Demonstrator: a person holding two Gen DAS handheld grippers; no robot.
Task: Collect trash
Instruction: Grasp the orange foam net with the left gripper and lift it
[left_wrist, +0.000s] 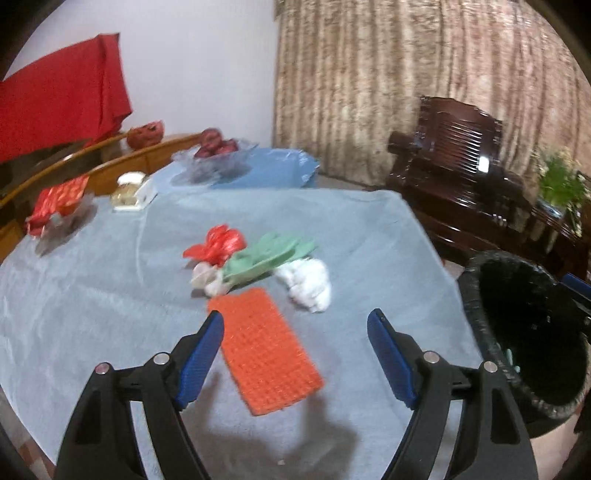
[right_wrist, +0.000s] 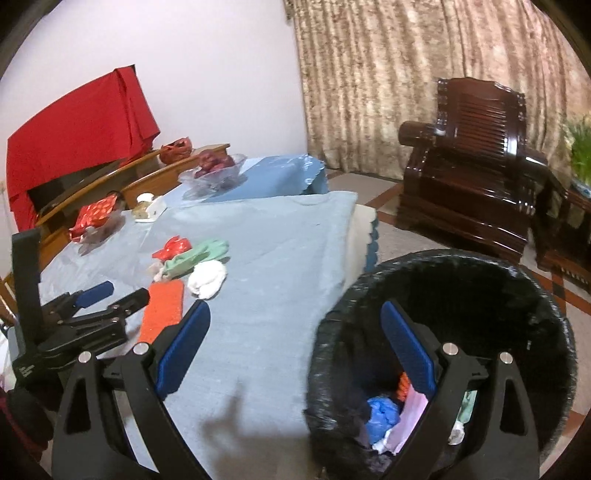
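An orange mesh pad (left_wrist: 264, 350) lies on the blue-grey tablecloth (left_wrist: 92, 295), just ahead of my open, empty left gripper (left_wrist: 295, 321). Beyond it sit a white crumpled wad (left_wrist: 308, 282), a green glove-like piece (left_wrist: 266, 254), a red plastic scrap (left_wrist: 218, 242) and a pale scrap (left_wrist: 203, 275). A black-lined trash bin (right_wrist: 461, 295) stands at the table's right edge, holding blue, pink and orange trash (right_wrist: 384, 413). My right gripper (right_wrist: 295, 317) is open and empty, its right finger over the bin. The left gripper (right_wrist: 110, 291) and the orange pad (right_wrist: 162, 310) also show in the right wrist view.
A glass bowl of red fruit (left_wrist: 218, 155), a red wrapped packet (left_wrist: 59, 206) and a small jar (left_wrist: 129, 188) sit at the far side. A dark wooden armchair (right_wrist: 472, 166) stands right of the table. A red cloth (left_wrist: 55, 103) hangs far left.
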